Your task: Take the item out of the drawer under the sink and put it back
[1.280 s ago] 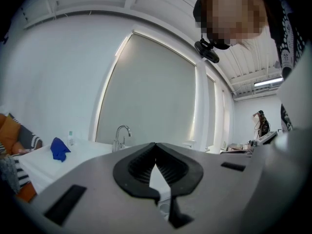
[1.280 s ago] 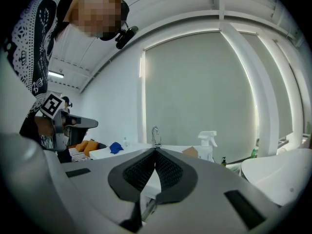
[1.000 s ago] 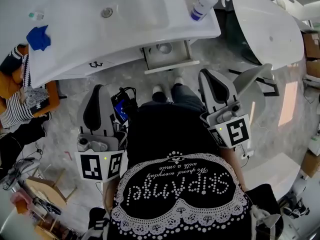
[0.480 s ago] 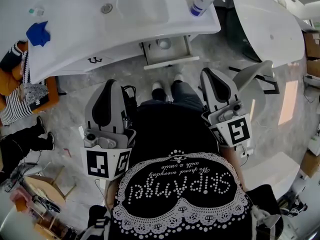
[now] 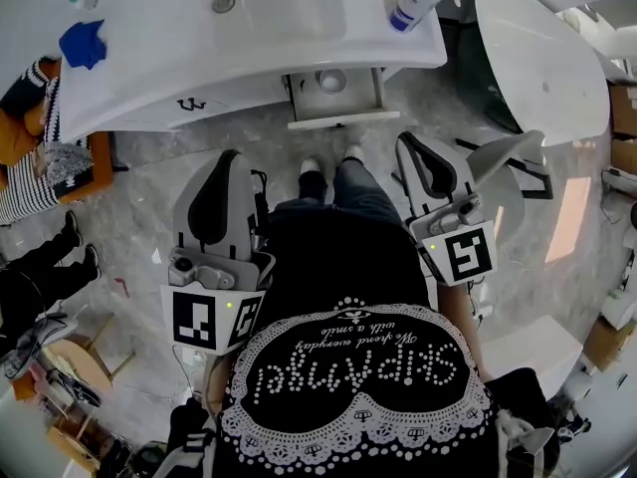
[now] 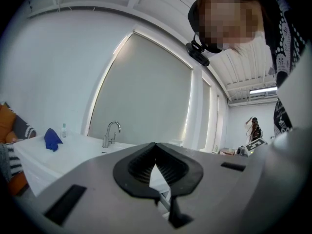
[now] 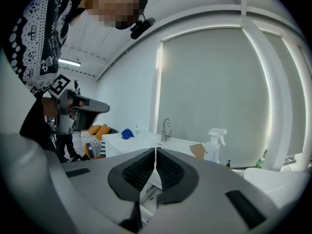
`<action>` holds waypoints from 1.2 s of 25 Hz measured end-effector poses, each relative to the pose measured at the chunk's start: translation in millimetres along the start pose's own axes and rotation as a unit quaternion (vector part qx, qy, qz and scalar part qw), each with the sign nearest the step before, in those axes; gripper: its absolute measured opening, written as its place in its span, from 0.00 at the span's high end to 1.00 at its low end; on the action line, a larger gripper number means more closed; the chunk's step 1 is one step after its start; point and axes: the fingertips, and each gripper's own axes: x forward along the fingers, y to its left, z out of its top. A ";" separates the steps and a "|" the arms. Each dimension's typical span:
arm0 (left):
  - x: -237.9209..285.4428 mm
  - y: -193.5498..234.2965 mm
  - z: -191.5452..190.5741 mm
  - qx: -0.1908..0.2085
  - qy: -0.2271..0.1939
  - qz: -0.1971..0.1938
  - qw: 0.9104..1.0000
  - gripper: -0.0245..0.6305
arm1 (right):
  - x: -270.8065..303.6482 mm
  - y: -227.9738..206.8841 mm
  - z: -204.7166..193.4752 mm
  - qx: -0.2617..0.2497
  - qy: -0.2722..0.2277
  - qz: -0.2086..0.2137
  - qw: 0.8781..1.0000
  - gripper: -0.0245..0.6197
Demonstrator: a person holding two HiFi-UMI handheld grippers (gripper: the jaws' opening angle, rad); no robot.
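White drawer [image 5: 343, 118] open under sink rim [image 5: 249, 60]; left gripper [image 5: 227, 157], right gripper [image 5: 406, 140] closed, empty, well back.

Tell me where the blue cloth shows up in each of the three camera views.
Head view: the blue cloth lies upper left, on the left end of the white sink counter.
Left gripper view: far left, below mid-height, on that counter, left of the faucet.
Right gripper view: small, left of centre, on the counter.
Shared landmark: the white sink counter.
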 end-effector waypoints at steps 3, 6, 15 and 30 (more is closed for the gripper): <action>-2.3 -2.1 -2.4 0.001 0.001 0.010 1.000 0.96 | 4.9 -0.9 -4.4 -0.021 0.016 0.016 1.000 0.93; 0.3 -4.6 -4.2 -0.010 0.003 0.026 1.000 0.96 | 9.5 -0.5 -14.3 -0.057 0.039 0.038 0.997 0.93; 18.4 -16.1 -10.5 -0.029 0.003 0.064 0.998 0.96 | 26.5 -16.8 -60.5 -0.179 0.151 0.117 0.965 0.93; 7.4 0.8 -1.0 -0.033 -0.014 0.188 0.981 0.96 | 94.2 -32.5 -134.1 -0.251 0.209 0.214 0.921 0.93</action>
